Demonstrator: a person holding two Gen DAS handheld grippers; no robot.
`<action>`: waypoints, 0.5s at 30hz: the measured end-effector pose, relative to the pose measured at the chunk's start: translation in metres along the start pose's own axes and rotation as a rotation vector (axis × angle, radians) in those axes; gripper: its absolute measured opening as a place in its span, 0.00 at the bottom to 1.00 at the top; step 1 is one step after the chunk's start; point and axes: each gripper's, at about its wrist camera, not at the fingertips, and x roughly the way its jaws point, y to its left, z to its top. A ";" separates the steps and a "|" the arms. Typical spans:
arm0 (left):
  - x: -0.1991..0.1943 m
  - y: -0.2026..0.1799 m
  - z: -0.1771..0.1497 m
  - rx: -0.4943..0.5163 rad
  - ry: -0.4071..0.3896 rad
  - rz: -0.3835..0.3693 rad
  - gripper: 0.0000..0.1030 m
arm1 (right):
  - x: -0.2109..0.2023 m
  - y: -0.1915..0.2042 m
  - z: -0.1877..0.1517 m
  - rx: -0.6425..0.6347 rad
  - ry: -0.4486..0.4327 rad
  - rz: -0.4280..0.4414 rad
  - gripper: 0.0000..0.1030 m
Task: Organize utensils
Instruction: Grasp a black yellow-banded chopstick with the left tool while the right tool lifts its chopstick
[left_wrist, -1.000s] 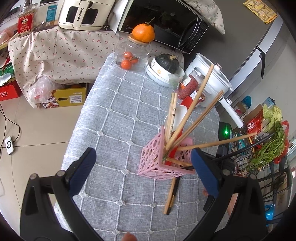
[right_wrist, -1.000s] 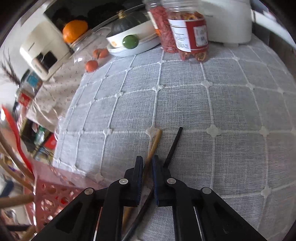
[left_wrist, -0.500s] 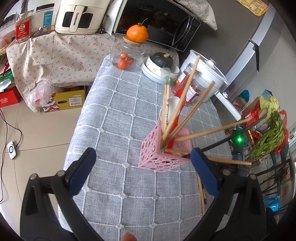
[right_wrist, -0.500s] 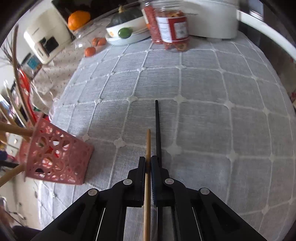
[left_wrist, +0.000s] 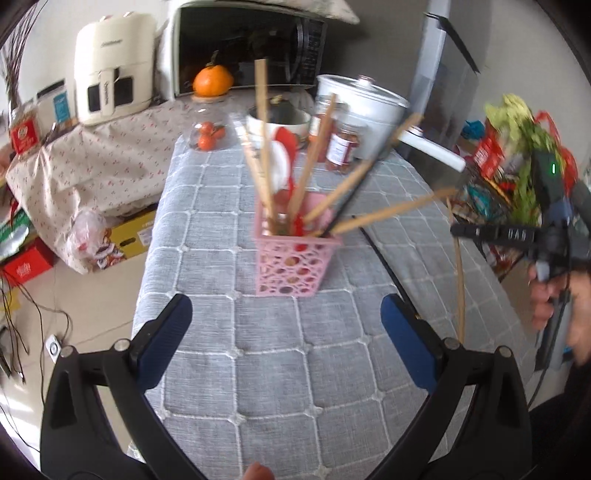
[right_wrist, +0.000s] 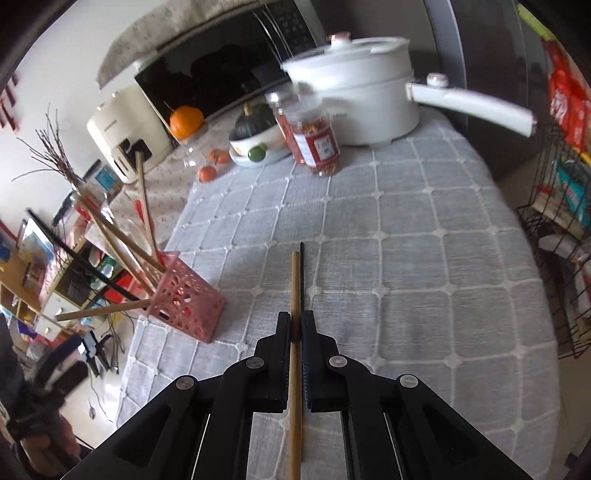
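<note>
A pink perforated basket (left_wrist: 295, 262) (right_wrist: 184, 295) stands on the grey checked tablecloth (left_wrist: 258, 369) and holds several wooden chopsticks and a red and white spoon (left_wrist: 282, 162). My left gripper (left_wrist: 284, 317) is open and empty, a little short of the basket. My right gripper (right_wrist: 295, 321) (left_wrist: 456, 230) is shut on a wooden chopstick (right_wrist: 294, 280) (left_wrist: 460, 288), raised above the cloth to the right of the basket. A black chopstick (left_wrist: 384, 262) lies on the cloth between basket and right gripper. In the right wrist view the black chopstick (right_wrist: 302, 273) shows just beside the wooden one.
At the table's far end are a white pot (right_wrist: 362, 99) with a long handle, red-lidded jars (right_wrist: 317, 140), a bowl with a dark squash (right_wrist: 255, 136) and a glass jar of tomatoes (left_wrist: 207, 133). A wire rack (right_wrist: 554, 229) stands off the right edge. A hand (left_wrist: 554, 295) holds the right gripper.
The right gripper shut on the wooden chopstick and lifted it off the cloth. The left gripper swung round, so the basket now stands upright and centred ahead; it stayed open.
</note>
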 end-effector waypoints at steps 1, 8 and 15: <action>-0.003 -0.009 -0.004 0.015 -0.010 -0.008 0.99 | -0.008 0.001 0.000 -0.005 -0.021 -0.002 0.05; 0.007 -0.083 -0.024 0.136 0.032 -0.077 0.99 | -0.060 0.005 -0.005 -0.059 -0.151 -0.037 0.05; 0.056 -0.123 -0.010 0.116 0.096 -0.078 0.80 | -0.088 -0.003 -0.006 -0.110 -0.217 -0.084 0.05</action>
